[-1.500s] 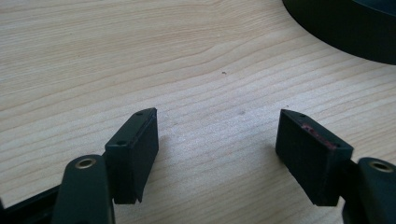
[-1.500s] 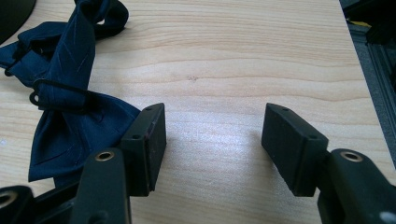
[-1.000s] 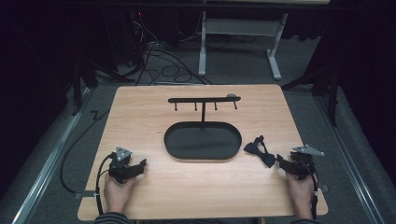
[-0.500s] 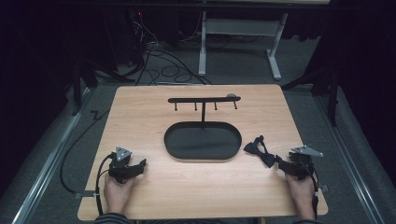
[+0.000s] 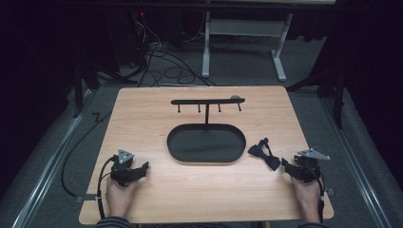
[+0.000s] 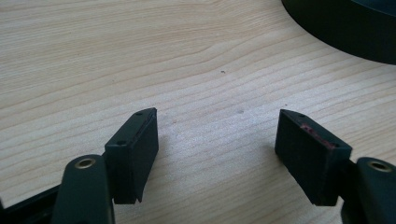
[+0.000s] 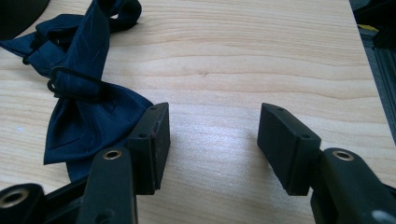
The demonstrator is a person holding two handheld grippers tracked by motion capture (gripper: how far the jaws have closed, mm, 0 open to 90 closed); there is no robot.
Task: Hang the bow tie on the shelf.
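A dark blue bow tie (image 5: 265,154) lies crumpled on the wooden table (image 5: 157,114), just right of a black oval tray (image 5: 180,147). My right gripper (image 5: 286,166) rests on the table beside the tie's near end. In the right gripper view the bow tie (image 7: 84,93) lies left of and beyond the left jaw. The right gripper (image 7: 212,126) is open; its jaws have just been closing a little, with only bare wood between them. My left gripper (image 5: 141,168) rests near the front left, and in its own view the left gripper (image 6: 215,126) is open over bare wood.
From the tray's far side rises a thin post carrying a black bar (image 5: 207,101) with several small pegs. The tray's rim (image 6: 336,28) shows at the top right of the left gripper view. Dark floor with cables surrounds the table.
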